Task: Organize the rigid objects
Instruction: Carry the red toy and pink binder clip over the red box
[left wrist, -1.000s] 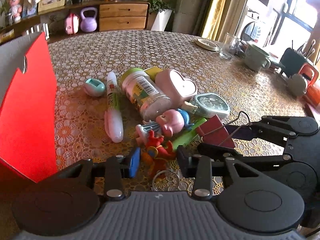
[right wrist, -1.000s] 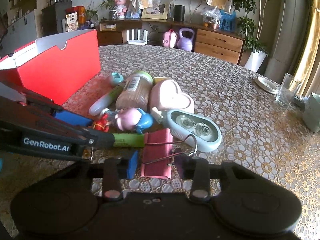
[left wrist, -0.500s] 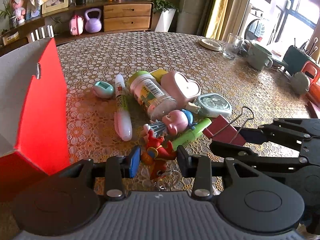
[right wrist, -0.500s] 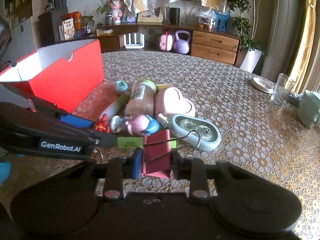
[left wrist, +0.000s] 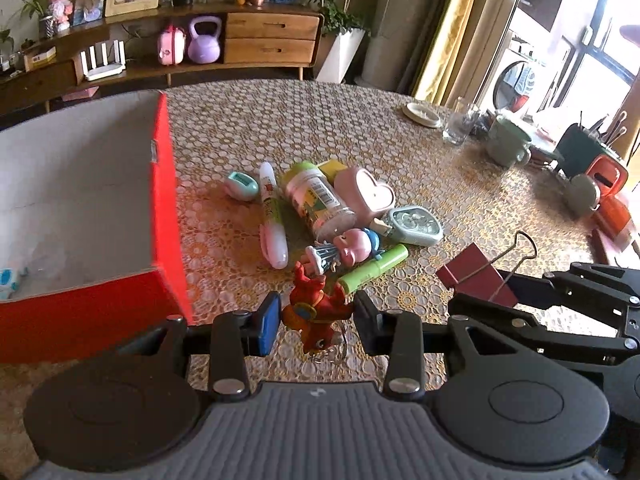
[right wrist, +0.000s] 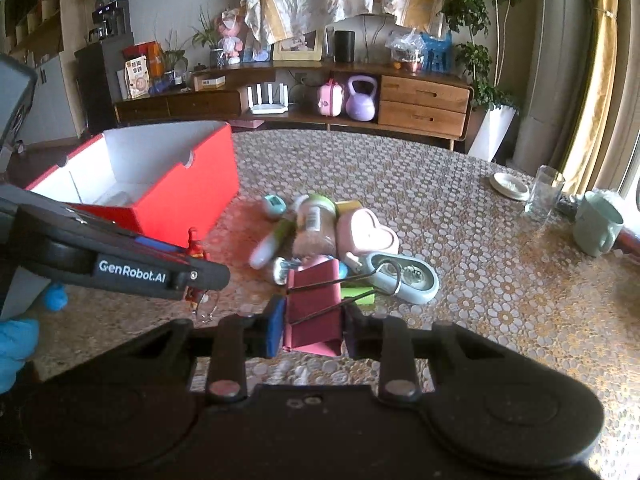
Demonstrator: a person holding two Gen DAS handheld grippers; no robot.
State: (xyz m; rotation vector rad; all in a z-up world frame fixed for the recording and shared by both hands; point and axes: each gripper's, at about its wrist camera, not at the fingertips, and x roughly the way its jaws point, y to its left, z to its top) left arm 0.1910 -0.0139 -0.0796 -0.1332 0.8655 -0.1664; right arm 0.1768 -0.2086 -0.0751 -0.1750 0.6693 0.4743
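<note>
At the bottom centre of the left wrist view, the left gripper (left wrist: 316,318) is clamped on a small red figurine keychain (left wrist: 316,308), its metal ring dangling below, clear of the bench (left wrist: 280,120). At the right edge of the same view the right gripper (right wrist: 312,330) reaches in from the side, holding a dark red binder clip (left wrist: 476,278) with its wire handles pointing up. In the right wrist view that clip sits at the lower centre, pinched between the two pads, which have just finished closing on it.

Beyond the left gripper, in the middle of the frame, a loose heap lies on the lace-patterned bench: a green marker (left wrist: 374,268) nearest, a pink and blue toy figure (left wrist: 352,246), a white and pink pen (left wrist: 272,216), a clear bottle with a green cap (left wrist: 318,200) on its side, a pink heart-shaped box (left wrist: 366,196), a pale blue oval case (left wrist: 414,226) and a small teal egg-shaped gadget (left wrist: 242,186).

An open red box (left wrist: 166,208) with a white interior fills the left side of the frame, just beside the heap. At the upper right stand a drinking glass (left wrist: 458,130) and a green mug (left wrist: 508,144).
</note>
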